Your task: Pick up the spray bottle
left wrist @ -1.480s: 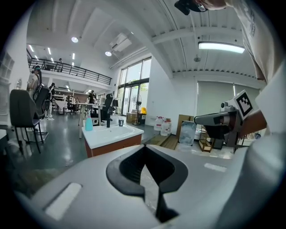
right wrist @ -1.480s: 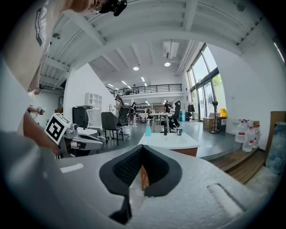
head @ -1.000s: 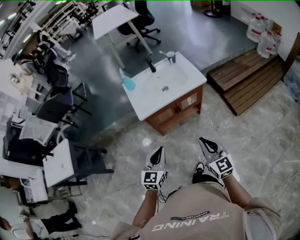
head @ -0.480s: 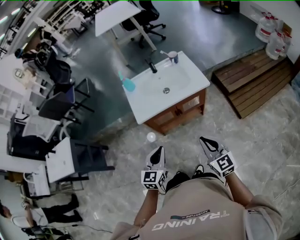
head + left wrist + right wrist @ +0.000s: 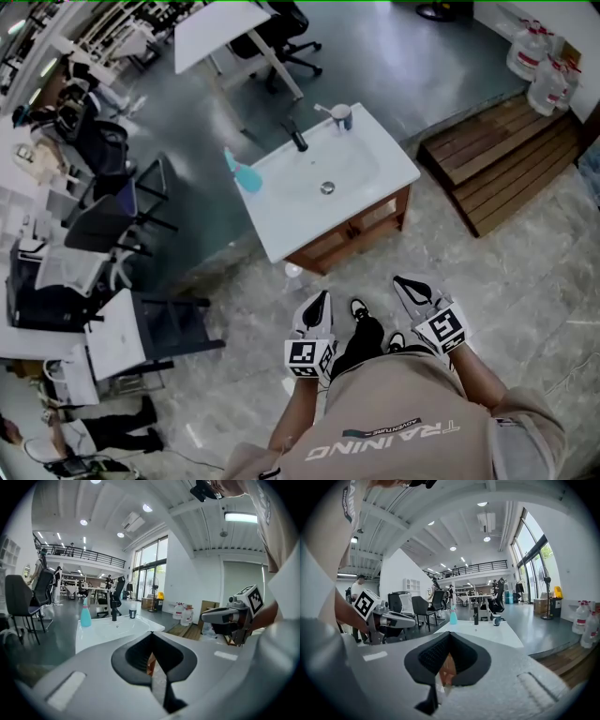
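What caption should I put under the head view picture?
The left gripper and right gripper, both shut, point toward a white sink counter with a blue spray bottle on it.

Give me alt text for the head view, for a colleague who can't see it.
Seen from above, a blue spray bottle stands at the far left corner of a white sink cabinet. The person stands short of it, left tool and right tool both shut and empty.

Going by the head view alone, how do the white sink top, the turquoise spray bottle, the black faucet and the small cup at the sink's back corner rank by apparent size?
1. White sink top, largest by far.
2. Turquoise plastic spray bottle.
3. Black faucet and small dark cup: too alike to rank.
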A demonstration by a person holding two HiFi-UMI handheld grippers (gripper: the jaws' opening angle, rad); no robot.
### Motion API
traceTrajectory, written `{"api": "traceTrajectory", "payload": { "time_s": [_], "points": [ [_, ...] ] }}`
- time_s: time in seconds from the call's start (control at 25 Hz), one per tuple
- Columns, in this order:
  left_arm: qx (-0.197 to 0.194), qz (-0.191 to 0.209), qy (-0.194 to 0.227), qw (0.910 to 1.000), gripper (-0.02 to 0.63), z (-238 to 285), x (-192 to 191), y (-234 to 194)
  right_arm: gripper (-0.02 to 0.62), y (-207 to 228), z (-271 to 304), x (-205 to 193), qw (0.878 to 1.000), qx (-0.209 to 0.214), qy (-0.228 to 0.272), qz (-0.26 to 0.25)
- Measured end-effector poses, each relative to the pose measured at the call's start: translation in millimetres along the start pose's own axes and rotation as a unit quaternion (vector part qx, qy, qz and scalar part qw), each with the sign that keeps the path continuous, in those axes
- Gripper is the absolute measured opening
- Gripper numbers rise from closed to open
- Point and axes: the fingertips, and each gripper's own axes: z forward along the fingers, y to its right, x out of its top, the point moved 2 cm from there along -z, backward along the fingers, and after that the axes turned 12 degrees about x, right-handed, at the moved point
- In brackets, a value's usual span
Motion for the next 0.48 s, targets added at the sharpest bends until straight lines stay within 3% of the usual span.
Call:
{"api": "traceTrajectory", "payload": {
  "time_s": [0.48],
  "points": [
    [-0.055, -0.011, 0.040, 0.9976, 0.018, 98.9, 52.2, -40.1, 0.003, 59.1, 56.3, 62.9, 0.999, -0.044, 0.006, -0.021]
  ]
}}
